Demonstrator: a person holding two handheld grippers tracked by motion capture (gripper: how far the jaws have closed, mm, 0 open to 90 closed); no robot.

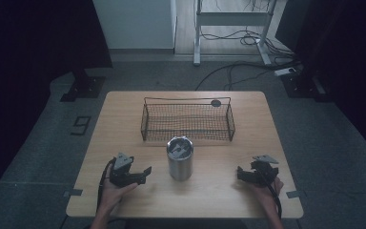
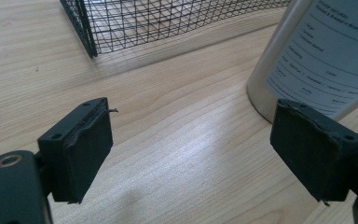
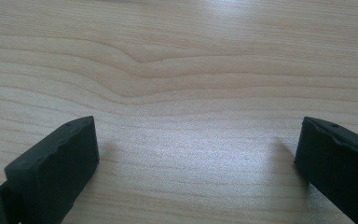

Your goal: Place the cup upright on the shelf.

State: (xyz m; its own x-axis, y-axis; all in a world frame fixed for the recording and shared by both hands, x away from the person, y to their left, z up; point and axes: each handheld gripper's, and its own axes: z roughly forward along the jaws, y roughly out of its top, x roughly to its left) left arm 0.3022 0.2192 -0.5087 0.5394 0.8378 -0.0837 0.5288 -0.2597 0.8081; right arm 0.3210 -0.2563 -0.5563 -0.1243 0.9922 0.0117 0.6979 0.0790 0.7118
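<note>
A steel cup (image 1: 179,158) stands upright at the middle of the wooden table (image 1: 124,114), with dark pieces inside it. Behind it sits a black wire basket (image 1: 147,124), seemingly empty. My left gripper (image 1: 143,174) rests left of the cup, open, aimed at it. In the left gripper view the jaws stand wide apart around bare wood (image 2: 191,140), with the cup's labelled wall (image 2: 317,56) beyond the right jaw and the basket's corner (image 2: 88,37) at upper left. My right gripper (image 1: 241,174) lies right of the cup, open over bare wood (image 3: 196,154).
A small dark round object (image 1: 216,103) sits by the basket's far right rim. Beyond the table are a metal frame's legs (image 1: 198,33), floor cables (image 1: 238,71) and dark stands at both sides. Bare wood lies around the cup and along the table's sides.
</note>
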